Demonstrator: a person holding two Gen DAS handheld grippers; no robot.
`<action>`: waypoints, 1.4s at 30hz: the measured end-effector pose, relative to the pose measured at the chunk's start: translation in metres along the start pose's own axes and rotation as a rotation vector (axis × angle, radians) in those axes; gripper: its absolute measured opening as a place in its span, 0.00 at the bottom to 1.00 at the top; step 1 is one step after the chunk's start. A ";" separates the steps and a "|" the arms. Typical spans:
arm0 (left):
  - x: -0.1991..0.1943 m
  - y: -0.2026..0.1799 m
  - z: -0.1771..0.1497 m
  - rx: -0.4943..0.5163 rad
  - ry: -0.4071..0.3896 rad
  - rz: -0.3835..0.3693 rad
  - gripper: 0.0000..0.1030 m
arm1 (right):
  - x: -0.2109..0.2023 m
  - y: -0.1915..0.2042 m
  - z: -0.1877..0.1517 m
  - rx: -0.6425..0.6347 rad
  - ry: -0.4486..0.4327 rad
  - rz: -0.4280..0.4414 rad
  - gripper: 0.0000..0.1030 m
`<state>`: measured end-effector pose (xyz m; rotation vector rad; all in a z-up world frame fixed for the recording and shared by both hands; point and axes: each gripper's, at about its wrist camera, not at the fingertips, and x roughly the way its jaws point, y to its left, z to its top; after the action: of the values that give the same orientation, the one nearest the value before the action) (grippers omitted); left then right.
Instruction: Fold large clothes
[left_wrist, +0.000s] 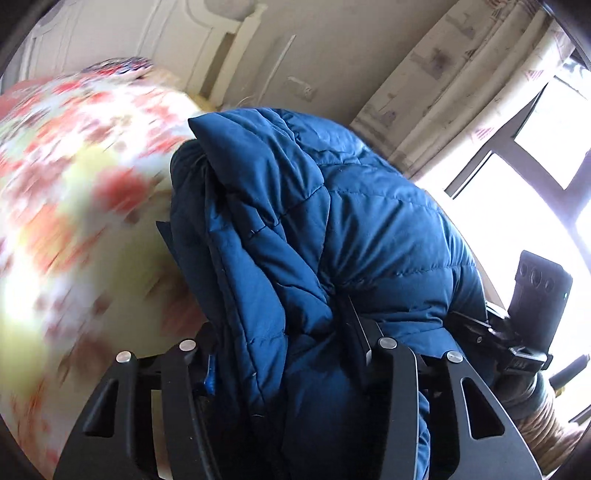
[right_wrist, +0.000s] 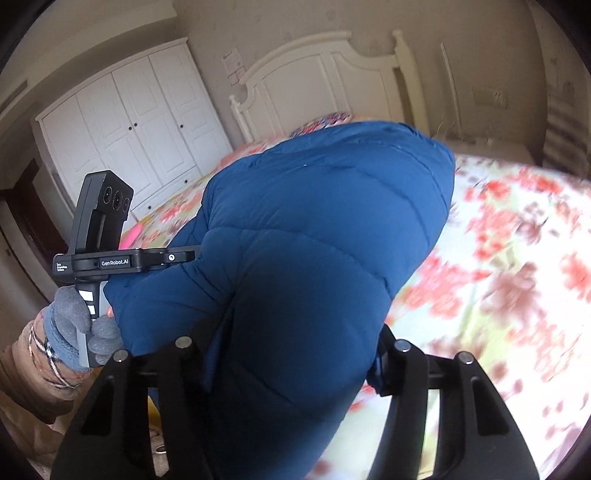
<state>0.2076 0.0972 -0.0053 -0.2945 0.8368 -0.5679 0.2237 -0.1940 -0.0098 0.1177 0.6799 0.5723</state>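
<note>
Jacket (left_wrist: 332, 229) is hanging above the floral bedspread (left_wrist: 74, 221), because I am holding it up for folding: left gripper (left_wrist: 284, 354) and right gripper (right_wrist: 291, 354) are each clamping thick blue quilted folds

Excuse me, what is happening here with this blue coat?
A person holds a handheld gripper in each hand and is folding a blue puffer jacket over a bed with a floral sheet. The left gripper and the right gripper each have bunched jacket fabric between their fingers, so the jacket seems lifted off the bed. The blurred sheet suggests quick motion. The fold is not yet finished.
</note>
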 end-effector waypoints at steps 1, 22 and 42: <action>0.009 -0.009 0.013 0.015 -0.010 -0.009 0.41 | -0.005 -0.008 0.006 0.003 -0.014 -0.015 0.55; 0.168 -0.097 0.092 0.205 -0.075 0.275 0.84 | -0.031 -0.148 0.047 0.118 -0.069 -0.412 0.85; 0.005 -0.125 0.027 0.215 -0.393 0.628 0.96 | 0.019 0.031 0.035 -0.323 -0.080 -0.364 0.85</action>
<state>0.1861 -0.0072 0.0663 0.0619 0.4411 -0.0025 0.2433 -0.1549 0.0160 -0.2795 0.5070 0.3182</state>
